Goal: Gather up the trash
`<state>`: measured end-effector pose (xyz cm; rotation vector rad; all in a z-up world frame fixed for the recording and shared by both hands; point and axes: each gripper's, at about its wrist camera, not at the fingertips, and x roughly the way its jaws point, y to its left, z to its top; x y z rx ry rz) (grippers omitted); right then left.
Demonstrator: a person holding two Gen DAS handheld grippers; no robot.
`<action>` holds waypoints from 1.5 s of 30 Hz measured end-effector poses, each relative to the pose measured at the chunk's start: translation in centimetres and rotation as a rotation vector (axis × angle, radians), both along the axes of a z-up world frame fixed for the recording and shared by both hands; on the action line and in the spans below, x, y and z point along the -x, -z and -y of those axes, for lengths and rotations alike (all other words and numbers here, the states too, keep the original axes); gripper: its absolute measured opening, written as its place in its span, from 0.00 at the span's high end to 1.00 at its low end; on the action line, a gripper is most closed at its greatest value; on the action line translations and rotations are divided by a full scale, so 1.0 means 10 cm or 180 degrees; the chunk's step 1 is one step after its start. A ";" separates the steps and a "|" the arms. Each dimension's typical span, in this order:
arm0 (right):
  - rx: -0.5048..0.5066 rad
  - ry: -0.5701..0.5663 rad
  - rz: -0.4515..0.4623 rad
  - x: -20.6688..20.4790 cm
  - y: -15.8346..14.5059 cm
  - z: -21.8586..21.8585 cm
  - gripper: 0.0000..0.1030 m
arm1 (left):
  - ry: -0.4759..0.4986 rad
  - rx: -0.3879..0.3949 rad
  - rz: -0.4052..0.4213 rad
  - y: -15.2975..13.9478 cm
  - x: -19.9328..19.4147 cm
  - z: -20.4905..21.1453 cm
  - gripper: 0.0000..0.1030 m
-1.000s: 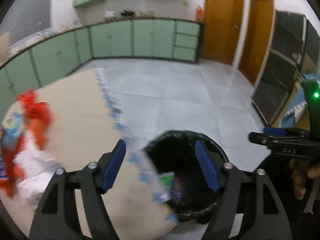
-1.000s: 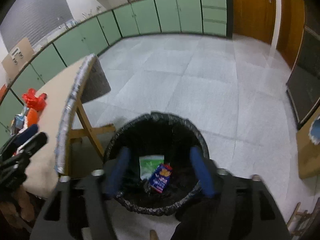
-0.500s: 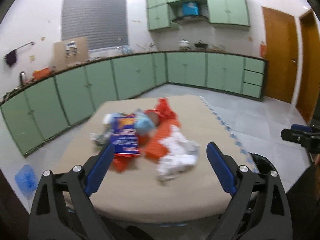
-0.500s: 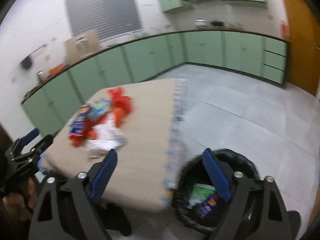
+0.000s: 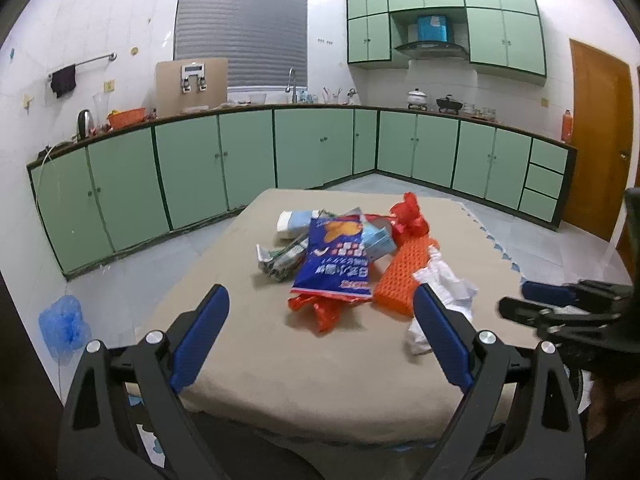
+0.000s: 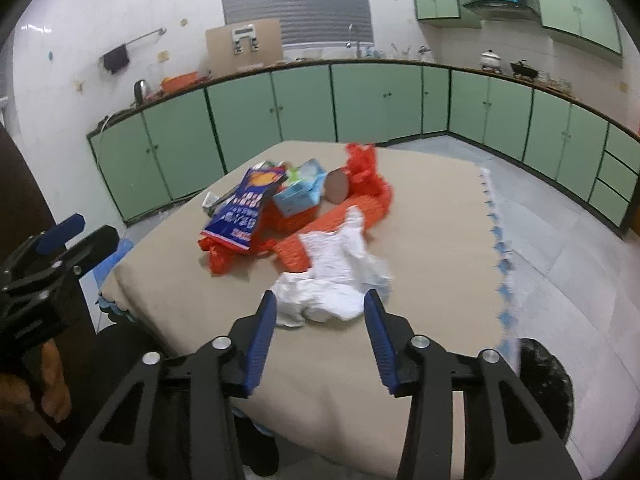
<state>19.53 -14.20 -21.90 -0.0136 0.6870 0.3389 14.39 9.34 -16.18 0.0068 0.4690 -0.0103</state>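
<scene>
Hand-held grippers (image 6: 320,334) from bin (image 6: 546,384) to trash pile (image 5: 340,260)

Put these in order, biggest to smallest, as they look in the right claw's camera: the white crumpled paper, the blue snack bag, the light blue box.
1. white crumpled paper, which looks biggest, though it also lies nearest the camera, so that helps it.
2. blue snack bag.
3. light blue box, smallest and partly hidden in the pile.

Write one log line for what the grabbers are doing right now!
left gripper: open, empty | right gripper: open, before white crumpled paper | trash pile on table
</scene>
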 end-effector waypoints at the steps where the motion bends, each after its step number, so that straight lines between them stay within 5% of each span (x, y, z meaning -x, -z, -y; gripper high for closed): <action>1: 0.0021 -0.0016 -0.0016 -0.05 0.07 -0.08 0.57 | -0.0003 0.0008 -0.0026 0.03 -0.03 -0.03 0.12; 10: 0.0246 0.0025 -0.0071 -0.35 0.46 -0.46 0.55 | -0.0042 -0.0111 -0.0096 0.26 -0.24 -0.23 0.13; 13: 0.0321 0.0071 -0.0192 -0.45 0.58 -0.48 0.55 | -0.0010 -0.0096 -0.0162 0.30 -0.34 -0.29 0.20; 16: 0.0356 0.0078 -0.0212 -0.48 0.60 -0.44 0.73 | -0.0010 -0.0033 -0.0177 0.31 -0.38 -0.33 0.20; 20: 0.0285 0.0090 -0.0164 -0.44 0.49 -0.31 0.84 | 0.0037 -0.0019 -0.0196 0.33 -0.38 -0.28 0.21; 28: 0.0095 0.0149 0.0066 -0.19 0.07 0.08 0.85 | 0.0337 -0.0115 -0.0227 0.41 -0.45 0.09 0.29; 33: -0.0002 0.0227 0.0194 -0.10 -0.17 0.32 0.85 | 0.0489 -0.0389 -0.0288 0.56 -0.61 0.34 0.40; 45: -0.0077 0.0316 0.0289 -0.06 -0.28 0.53 0.85 | 0.0452 -0.0911 -0.0401 0.91 -1.08 0.58 0.42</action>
